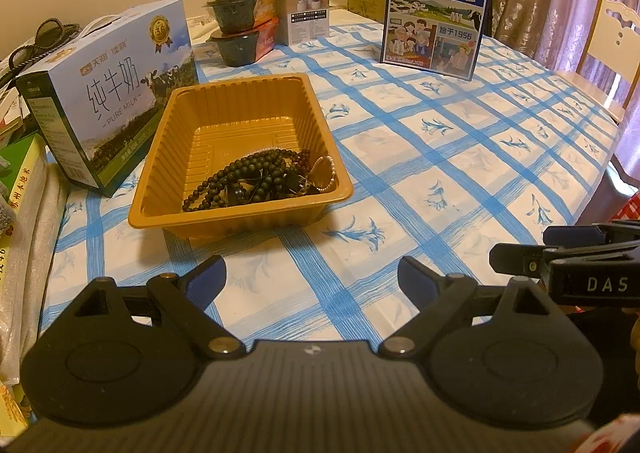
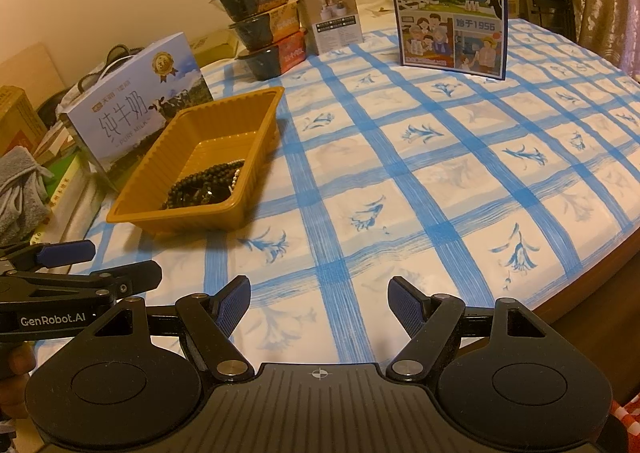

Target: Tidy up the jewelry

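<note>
- Where the table [image 1: 460, 157] meets its left edge, a pale milk carton [image 1: 108, 93] printed "PURE MILK" stands, with books and bags stacked past it off the cloth.
- Just beside that carton sits a ribbed orange tray [image 1: 168, 169], resting on the blue-checked tablecloth [image 2: 400, 181] near the left edge.
- Inside the tray, the jewelry [image 1: 260, 181] lies heaped in its near right corner: dark bead strands, with a small pearl strand against the right wall.
- Along the far edge stand three stacked dark bowls [image 1: 240, 9], then a small white box [image 1: 306, 9], then an upright blue milk box [image 1: 436, 9] toward the far right.
- At the near edge, the left gripper [image 1: 312, 281] hovers over bare cloth, its blue-padded jaws spread wide with nothing between them, the tray ahead and slightly left.
- Beside it to the right, the right gripper [image 2: 319, 307] likewise hangs with jaws spread apart, pinching nothing, well apart from the tray.
- Beyond the table's right edge, a pale wooden chair [image 1: 612, 49] stands before a curtain.
</note>
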`<state>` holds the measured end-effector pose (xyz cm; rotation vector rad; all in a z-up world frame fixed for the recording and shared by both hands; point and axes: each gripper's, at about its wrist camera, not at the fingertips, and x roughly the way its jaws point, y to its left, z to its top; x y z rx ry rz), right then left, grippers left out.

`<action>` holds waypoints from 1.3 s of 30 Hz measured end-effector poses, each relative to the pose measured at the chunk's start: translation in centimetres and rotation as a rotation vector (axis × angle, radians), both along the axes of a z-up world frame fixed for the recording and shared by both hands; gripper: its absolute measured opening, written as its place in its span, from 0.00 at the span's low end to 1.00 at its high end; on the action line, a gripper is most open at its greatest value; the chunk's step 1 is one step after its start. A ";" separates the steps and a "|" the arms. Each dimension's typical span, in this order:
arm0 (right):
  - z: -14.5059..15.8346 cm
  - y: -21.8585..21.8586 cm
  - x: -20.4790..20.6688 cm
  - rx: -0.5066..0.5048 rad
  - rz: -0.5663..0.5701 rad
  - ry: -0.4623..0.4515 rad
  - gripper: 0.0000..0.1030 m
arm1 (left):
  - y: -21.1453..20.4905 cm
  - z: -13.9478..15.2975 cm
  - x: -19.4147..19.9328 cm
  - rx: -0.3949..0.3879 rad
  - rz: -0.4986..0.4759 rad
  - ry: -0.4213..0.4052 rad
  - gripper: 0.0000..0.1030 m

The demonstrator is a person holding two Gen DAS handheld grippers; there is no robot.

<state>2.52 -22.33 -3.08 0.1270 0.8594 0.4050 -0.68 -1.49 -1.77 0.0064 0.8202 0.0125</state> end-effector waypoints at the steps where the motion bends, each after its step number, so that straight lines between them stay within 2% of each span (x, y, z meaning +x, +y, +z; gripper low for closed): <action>1: 0.0 0.1 0.0 0.000 0.000 0.000 0.73 | 0.0 0.0 0.0 0.000 0.000 0.000 0.89; 39: -0.1 0.1 0.0 0.003 0.000 0.001 0.73 | 0.3 0.1 0.1 -0.001 0.001 -0.001 0.89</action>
